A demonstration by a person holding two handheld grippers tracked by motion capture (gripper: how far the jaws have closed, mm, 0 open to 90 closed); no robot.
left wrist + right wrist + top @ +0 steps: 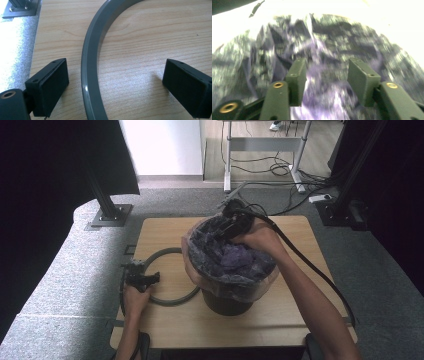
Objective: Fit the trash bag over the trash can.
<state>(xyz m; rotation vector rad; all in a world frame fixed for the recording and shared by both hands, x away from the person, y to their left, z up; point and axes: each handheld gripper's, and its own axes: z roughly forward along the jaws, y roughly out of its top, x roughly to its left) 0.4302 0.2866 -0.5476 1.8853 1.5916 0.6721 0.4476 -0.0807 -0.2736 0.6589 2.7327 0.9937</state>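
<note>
A dark bin (pixel 227 302) stands mid-table, lined with a purple plastic bag (pixel 235 260) whose edge folds over the rim. My right gripper (pixel 227 227) reaches down into the far side of the bin. In the right gripper view its jaws stand apart, with the blurred, crumpled bag (pixel 322 45) between and beyond my right gripper (pixel 325 72); no pad visibly presses on it. A grey ring (pixel 165 252) lies flat on the table left of the bin. My left gripper (pixel 150 279) rests low at the ring's near left arc. In its own view my left gripper (pixel 115 80) is open and straddles the ring (pixel 87 75).
The wooden table (pixel 280 320) has bare strips in front of and to the right of the bin. Black frame posts (pixel 107 207) stand on grey carpet at the far left and right. A desk frame with loose cables (pixel 280 167) sits beyond the table.
</note>
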